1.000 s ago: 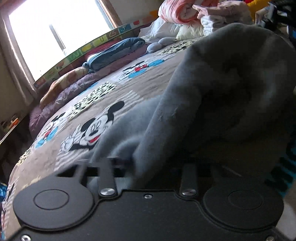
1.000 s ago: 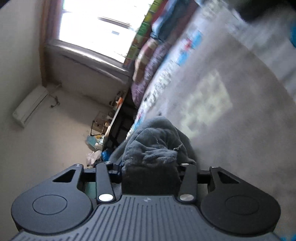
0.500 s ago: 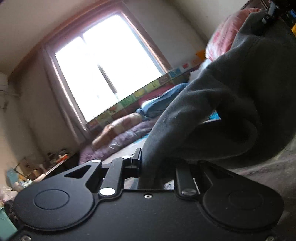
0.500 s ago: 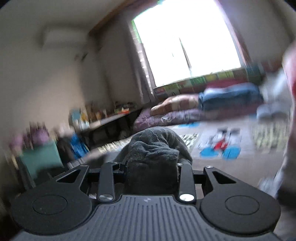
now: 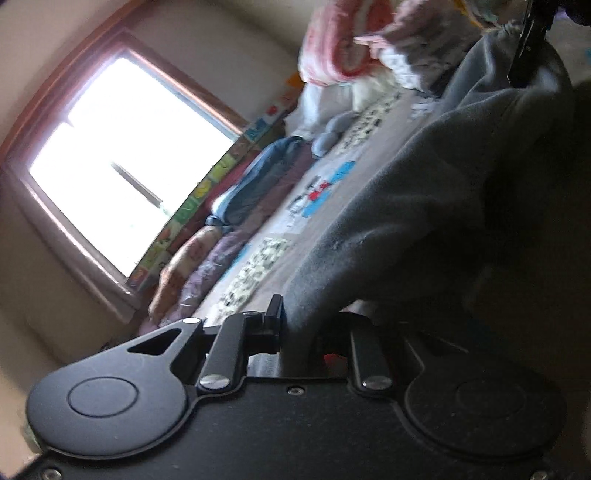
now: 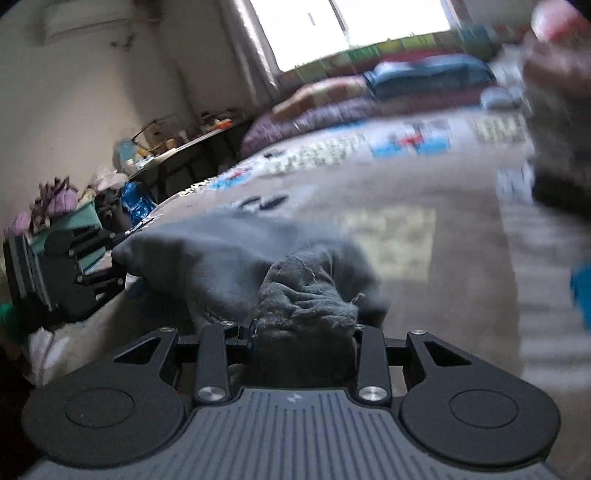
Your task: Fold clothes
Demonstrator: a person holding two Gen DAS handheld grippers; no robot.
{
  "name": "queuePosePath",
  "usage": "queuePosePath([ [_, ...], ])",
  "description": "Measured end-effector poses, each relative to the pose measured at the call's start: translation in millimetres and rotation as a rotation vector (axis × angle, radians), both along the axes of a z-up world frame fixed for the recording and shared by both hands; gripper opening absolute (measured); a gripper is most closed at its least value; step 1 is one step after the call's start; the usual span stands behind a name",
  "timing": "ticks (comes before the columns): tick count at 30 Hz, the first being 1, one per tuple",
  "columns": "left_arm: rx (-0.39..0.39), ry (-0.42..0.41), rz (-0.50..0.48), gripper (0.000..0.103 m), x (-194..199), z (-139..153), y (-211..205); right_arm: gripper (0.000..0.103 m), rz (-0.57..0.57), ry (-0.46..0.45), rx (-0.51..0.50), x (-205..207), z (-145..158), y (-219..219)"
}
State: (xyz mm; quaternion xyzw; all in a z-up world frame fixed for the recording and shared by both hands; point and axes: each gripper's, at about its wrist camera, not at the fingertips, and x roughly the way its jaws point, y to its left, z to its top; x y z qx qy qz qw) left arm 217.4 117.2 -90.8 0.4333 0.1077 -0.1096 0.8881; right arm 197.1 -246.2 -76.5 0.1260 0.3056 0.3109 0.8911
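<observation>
Since 1 second ago we have lifted the grey garment [image 6: 229, 254] off the bed [image 6: 424, 192]. Our left gripper [image 5: 299, 332] pinches 1 edge, our right gripper [image 6: 303, 332] is clenched on a bunched end, and it hangs stretched between our 2 grippers above the bed.

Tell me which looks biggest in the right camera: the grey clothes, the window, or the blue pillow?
1. Grey clothes, but they are right by the camera, so that may fool you.
2. Window, partly cut off at the top.
3. Blue pillow, far away by the window.
</observation>
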Motion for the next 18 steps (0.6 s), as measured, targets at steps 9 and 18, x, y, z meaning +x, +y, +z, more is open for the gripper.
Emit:
queuePosePath([
  [9, -0.22, 0.324, -0.135, 0.06, -31, 33, 37, 0.062, 0.01, 0.132, 0.05, -19, 13, -16],
  [18, -0.918, 0.227, 0.24, 0.076, 44, 76, 109, 0.069, -0.128, 0.12, 0.132, 18, 18, -39],
])
